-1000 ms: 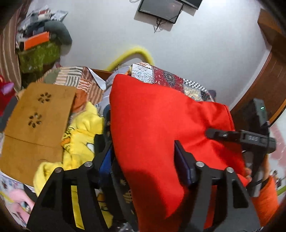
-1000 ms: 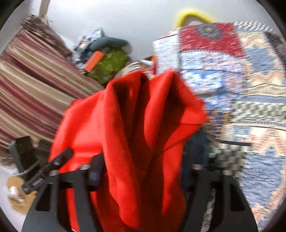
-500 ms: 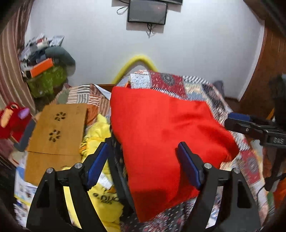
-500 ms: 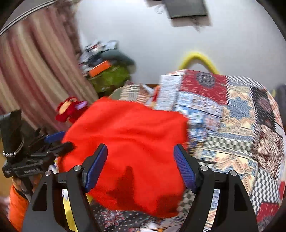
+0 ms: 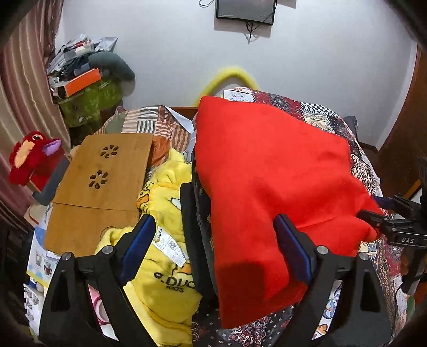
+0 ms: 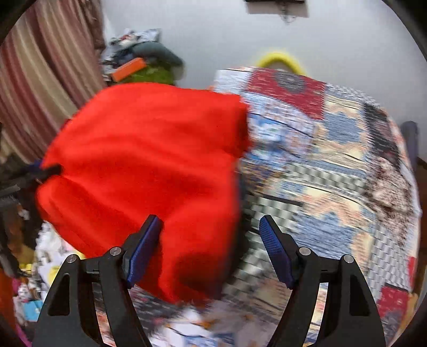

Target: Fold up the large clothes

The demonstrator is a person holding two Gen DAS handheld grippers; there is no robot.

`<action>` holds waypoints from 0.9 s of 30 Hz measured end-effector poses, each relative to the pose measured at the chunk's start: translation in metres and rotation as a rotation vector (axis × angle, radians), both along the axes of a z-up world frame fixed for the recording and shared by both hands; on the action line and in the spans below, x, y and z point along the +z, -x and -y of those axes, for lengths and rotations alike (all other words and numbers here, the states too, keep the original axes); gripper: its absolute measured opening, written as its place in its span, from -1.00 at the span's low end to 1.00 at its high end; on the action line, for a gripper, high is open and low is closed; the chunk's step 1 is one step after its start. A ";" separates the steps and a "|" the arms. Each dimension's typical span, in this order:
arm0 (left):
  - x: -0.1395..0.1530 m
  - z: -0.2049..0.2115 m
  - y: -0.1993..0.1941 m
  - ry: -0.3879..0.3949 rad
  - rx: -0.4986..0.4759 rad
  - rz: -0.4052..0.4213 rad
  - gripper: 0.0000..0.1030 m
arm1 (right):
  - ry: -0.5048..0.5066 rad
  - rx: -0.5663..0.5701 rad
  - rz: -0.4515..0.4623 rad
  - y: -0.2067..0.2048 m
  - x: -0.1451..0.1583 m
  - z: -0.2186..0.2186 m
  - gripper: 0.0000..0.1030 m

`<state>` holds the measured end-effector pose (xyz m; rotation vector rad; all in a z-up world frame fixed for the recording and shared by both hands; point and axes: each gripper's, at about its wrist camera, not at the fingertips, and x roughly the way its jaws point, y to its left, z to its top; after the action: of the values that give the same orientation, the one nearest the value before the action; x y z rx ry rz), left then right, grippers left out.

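A bright red garment (image 5: 267, 170), folded into a thick, rough rectangle, lies on a patchwork bedspread (image 5: 320, 114).

Hidden, cut off and blurred parts

In the right wrist view the whole scene was blurred by motion: the patchwork bedspread (image 6: 333, 149) showed only smeared squares, and the edge of the red cloth (image 6: 149, 165) was not sharp. The left gripper (image 6: 45, 170) at the cloth's left side was dark and unclear, so its jaws could not be read there. In the left wrist view the red cloth (image 5: 272, 181) hid much of the bedspread (image 5: 360, 157) and part of a dark patterned garment (image 5: 202, 213). The wall screen (image 5: 245, 12) was cut by the top edge. The small print on the yellow garment's label (image 5: 168, 245) was too small to read.
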<state>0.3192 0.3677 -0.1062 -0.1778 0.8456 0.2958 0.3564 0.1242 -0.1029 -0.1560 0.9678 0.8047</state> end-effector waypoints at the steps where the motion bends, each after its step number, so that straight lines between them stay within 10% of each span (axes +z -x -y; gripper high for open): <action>1: 0.001 0.001 0.000 0.005 -0.006 0.000 0.78 | -0.004 -0.003 -0.010 0.000 0.002 0.006 0.42; 13: 0.053 0.042 0.043 -0.045 0.007 0.075 0.76 | -0.080 -0.032 0.111 0.043 0.064 0.044 0.43; 27: 0.179 0.152 0.200 -0.142 -0.027 0.490 0.76 | -0.407 0.004 0.421 0.188 0.196 0.102 0.43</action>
<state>0.1187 0.2153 0.0733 -0.0988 0.3403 0.2707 0.1689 0.0220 0.0932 0.0273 0.3970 0.9109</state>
